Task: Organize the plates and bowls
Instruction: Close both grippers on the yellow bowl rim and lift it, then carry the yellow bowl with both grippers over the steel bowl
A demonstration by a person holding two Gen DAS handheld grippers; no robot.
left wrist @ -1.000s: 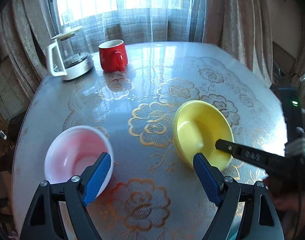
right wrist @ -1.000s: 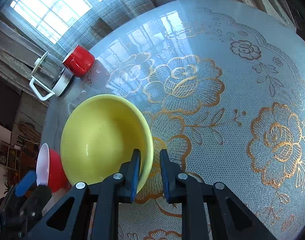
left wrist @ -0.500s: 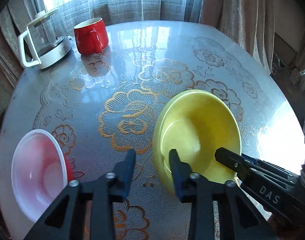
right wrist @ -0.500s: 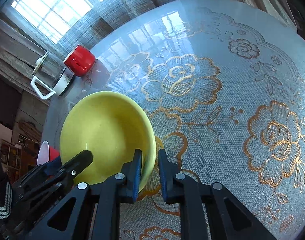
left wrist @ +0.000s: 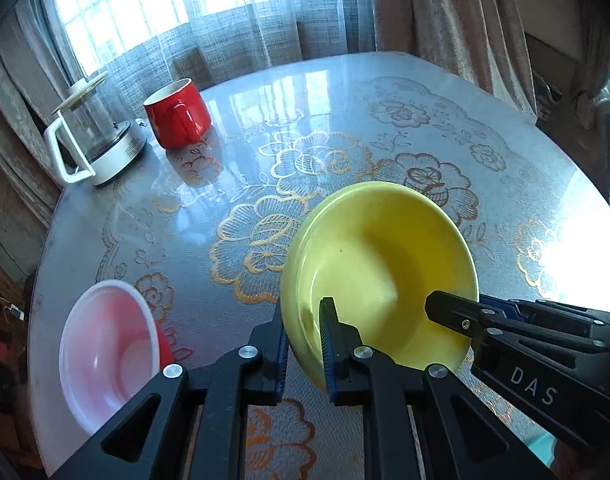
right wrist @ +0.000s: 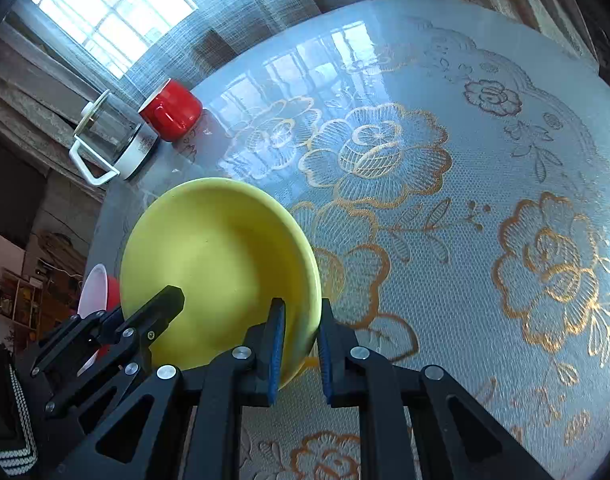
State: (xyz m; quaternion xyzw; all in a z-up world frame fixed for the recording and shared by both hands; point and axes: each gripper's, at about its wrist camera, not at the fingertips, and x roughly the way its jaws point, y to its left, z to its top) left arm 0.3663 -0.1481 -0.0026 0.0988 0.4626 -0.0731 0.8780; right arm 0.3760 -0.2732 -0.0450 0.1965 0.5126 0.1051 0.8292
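The left tongs (left wrist: 303,344) have just squeezed shut on the yellow bowl's (left wrist: 385,264) near rim, and the right tongs (right wrist: 299,346) pinch its other side. The bowl tips above the desk (right wrist: 445,160). The yellow bowl hides most of the pink bowl (right wrist: 93,292) (only an edge shows).

Glossy yellow bowl (left wrist: 385,264); shiny red mug (left wrist: 177,114); glass pot (left wrist: 93,136); table (left wrist: 345,120) under smooth, glossy clear film over lace cloth.
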